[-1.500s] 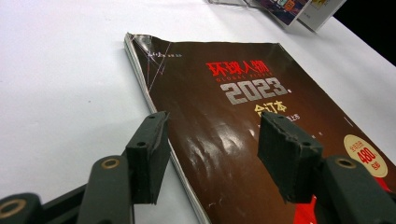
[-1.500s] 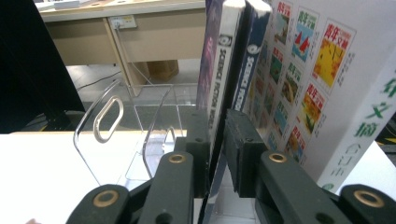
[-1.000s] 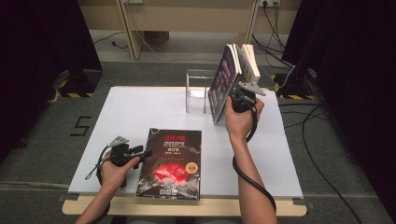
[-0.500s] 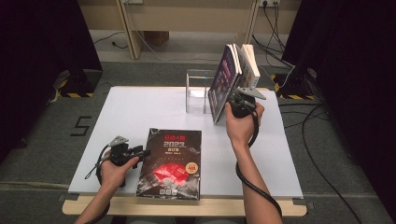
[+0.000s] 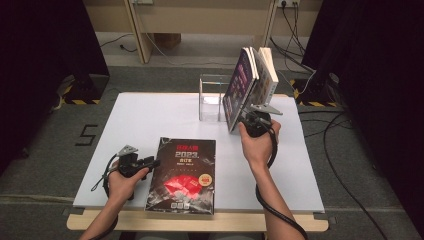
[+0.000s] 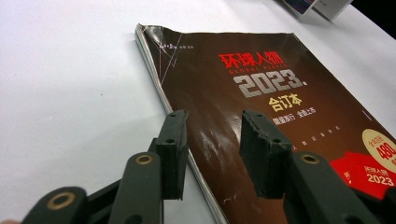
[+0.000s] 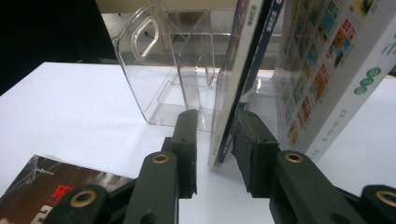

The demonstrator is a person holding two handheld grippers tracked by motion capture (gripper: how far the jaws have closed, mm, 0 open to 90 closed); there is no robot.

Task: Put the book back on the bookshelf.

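On the white table (image 5: 150,120) a dark 2023 magazine (image 5: 183,175) lies flat near the front edge. Its left edge sits between the closing, not yet touching jaws of the left gripper (image 6: 210,144). The right gripper (image 7: 215,144), jaws opening, straddles a leaning book (image 7: 233,70) in the clear rack (image 7: 159,70).

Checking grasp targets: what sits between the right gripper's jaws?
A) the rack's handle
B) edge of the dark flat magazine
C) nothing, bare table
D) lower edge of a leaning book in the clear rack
D: the right gripper straddles the leaning book in the clear rack.
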